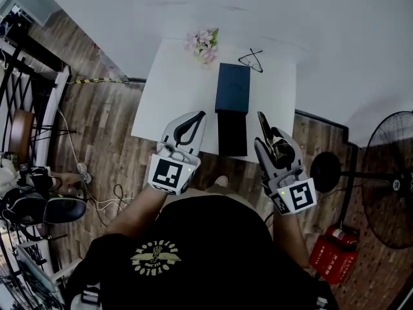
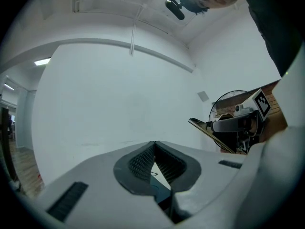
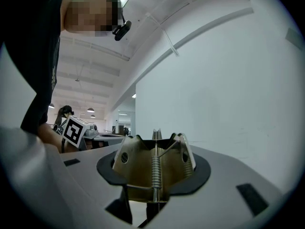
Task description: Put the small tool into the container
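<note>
Tool: small brass-coloured metal clip with two folded wings, a round hole in each wing, and a coiled spring on a pin down its middle; the metal looks dull and worn.
Tool position: clamped in the right gripper, raised off the table near its front right corner, just right of the container and not touching it.
Right claw: jaws partly apart and pressed on the clip's two sides, so the clip fills the gap between them; in the head view the clip shows as a dark, glinting piece inside the right gripper.
Left claw: the left gripper has its jaws closed, ribbed pads meeting at the tips, with nothing between them; in the head view the left gripper hovers over the table's front edge, left of the container.
Container: navy rectangular box lying lengthwise at the table's middle, with a black rectangular part touching its near end; which part is lid and which is base I cannot tell.
Other things: pink flowers at the table's far edge and dark-framed glasses beside them, both beyond the box; a standing fan on the wood floor, well off to the right.
</note>
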### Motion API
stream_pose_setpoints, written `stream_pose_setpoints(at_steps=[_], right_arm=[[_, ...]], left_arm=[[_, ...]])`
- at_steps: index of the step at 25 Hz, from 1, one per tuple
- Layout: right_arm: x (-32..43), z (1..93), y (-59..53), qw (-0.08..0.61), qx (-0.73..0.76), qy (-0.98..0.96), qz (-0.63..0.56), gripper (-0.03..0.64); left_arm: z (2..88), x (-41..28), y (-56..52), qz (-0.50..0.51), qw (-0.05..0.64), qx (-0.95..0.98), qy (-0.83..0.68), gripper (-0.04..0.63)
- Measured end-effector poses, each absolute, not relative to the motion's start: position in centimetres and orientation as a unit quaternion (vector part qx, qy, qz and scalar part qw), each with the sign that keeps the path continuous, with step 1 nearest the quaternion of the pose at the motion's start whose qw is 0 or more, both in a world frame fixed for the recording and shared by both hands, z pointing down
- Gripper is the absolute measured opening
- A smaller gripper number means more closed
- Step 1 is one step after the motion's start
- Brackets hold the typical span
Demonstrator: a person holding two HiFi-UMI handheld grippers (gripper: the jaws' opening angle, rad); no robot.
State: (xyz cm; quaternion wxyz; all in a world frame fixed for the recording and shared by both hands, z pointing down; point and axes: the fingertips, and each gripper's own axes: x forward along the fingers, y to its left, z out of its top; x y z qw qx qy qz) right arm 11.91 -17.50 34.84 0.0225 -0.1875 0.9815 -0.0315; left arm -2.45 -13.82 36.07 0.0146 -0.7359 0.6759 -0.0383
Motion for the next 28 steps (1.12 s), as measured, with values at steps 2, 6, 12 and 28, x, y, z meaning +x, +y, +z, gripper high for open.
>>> stream_pose_setpoints(at_steps=[2,6,12,28], right_arm=[[11.9,34.7,-18.3,0.028,-0.184,0.982,-0.036,0.189],[12.1,34.3,-19.7,0.033,-0.177,0.983,-0.034,0.189],[12.2,34.0,-21.2,0.042,-0.173,0.983,-0.037,0.189],[10.0,35.0,-22.5,0.028,-0.179,0.983,-0.042,0.189]], left_arm=[[36.2,-2.4,-14.3,-0.043,0.013,-0.732,0.680,0.008],[35.8,-2.5,-14.9,-0.047,0.018,-0.725,0.687,0.008],[35.9,-2.9,-15.4,-0.051,0.016,-0.715,0.697,0.008],[38.4,-4.1,-17.0,-0.059,-0.007,-0.736,0.675,0.008]])
